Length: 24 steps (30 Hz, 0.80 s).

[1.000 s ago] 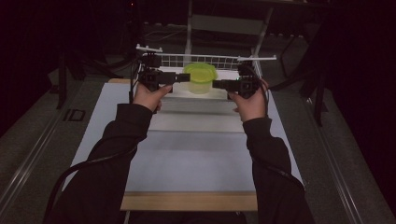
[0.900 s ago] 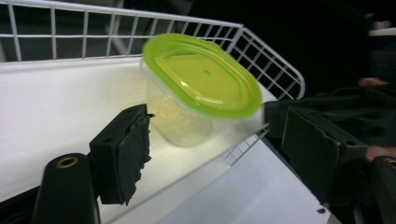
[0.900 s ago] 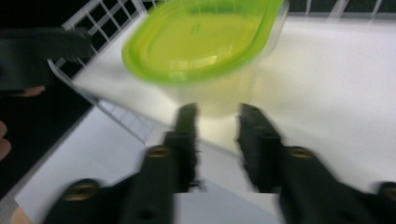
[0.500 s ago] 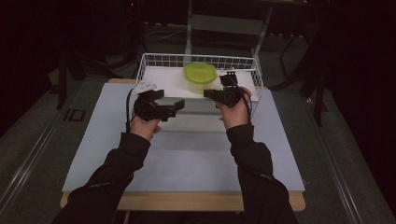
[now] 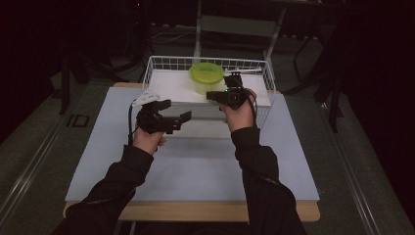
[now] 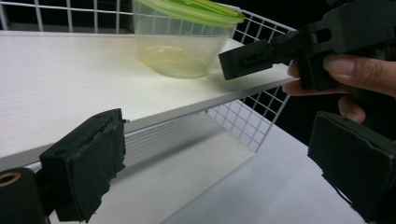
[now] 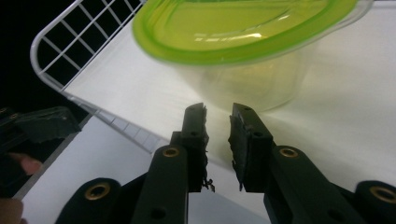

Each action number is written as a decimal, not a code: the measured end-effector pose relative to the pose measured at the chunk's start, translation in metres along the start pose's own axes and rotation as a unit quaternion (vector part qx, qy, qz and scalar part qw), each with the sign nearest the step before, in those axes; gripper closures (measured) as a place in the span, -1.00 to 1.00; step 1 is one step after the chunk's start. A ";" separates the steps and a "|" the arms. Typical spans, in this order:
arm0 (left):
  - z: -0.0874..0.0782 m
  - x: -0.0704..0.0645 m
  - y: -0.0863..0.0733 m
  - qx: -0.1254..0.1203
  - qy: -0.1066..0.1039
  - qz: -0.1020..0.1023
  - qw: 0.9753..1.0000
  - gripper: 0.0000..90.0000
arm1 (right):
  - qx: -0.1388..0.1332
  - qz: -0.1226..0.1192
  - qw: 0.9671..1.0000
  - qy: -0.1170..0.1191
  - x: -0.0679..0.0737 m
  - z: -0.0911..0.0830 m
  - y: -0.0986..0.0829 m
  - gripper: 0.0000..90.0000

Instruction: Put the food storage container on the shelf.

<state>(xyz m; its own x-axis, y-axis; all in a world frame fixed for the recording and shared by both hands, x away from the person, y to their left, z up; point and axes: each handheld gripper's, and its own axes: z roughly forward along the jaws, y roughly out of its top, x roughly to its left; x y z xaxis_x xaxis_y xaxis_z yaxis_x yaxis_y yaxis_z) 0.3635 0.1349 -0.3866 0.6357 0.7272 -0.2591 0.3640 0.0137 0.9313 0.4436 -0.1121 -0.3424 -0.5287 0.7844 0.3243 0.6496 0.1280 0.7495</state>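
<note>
A clear tub with a green lid (image 5: 206,77) stands on a white board (image 5: 166,84) set in a white wire basket (image 5: 164,59). My right gripper (image 5: 212,95) hovers just in front of the tub, its tips pointing at the wall of the tub (image 7: 243,79). In the right gripper view my right gripper (image 7: 218,109) has its jaws almost together with nothing between them. My left gripper (image 5: 176,110) is held over the table, left of and nearer than the basket. In the left gripper view my left gripper (image 6: 219,168) stands wide open and empty, facing the board's edge (image 6: 187,109) and the tub (image 6: 187,46).
The basket sits at the far edge of a pale table (image 5: 195,166). The other hand and its gripper (image 6: 289,46) cross the upper right of the left gripper view. Dark floor and a metal frame (image 5: 235,24) lie beyond the table.
Both grippers have drawn back from the sides of the tub toward the person. The left one has come farther back and lower; the tub stays on the board.
</note>
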 end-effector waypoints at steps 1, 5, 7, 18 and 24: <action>-0.001 0.000 0.000 -0.001 -0.007 0.003 1.000 -0.89 | 0.001 0.000 1.000 0.002 0.001 -0.001 -0.001 0.62; -0.005 -0.005 0.001 -0.010 -0.027 0.025 0.999 -0.89 | 0.000 -0.034 0.999 0.005 0.010 -0.010 -0.011 0.32; -0.007 -0.008 0.001 -0.007 -0.039 0.032 0.999 -0.89 | -0.005 -0.052 0.999 0.006 0.014 -0.017 -0.015 0.13; -0.017 -0.016 -0.004 0.012 -0.091 0.032 0.995 -0.89 | -0.021 -0.126 0.990 0.054 0.030 -0.042 -0.050 -0.57; -0.023 -0.019 -0.020 0.020 -0.094 0.032 0.995 -0.89 | -0.022 -0.142 0.988 0.058 0.027 -0.045 -0.079 -0.57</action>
<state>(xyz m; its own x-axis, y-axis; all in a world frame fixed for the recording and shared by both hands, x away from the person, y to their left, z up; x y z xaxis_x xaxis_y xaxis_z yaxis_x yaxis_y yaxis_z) 0.3283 0.1360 -0.3948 0.7738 0.5838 -0.2458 0.3428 -0.0596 0.9375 0.3532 -0.1286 -0.3671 -0.7470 0.6454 0.1595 0.4427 0.3040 0.8436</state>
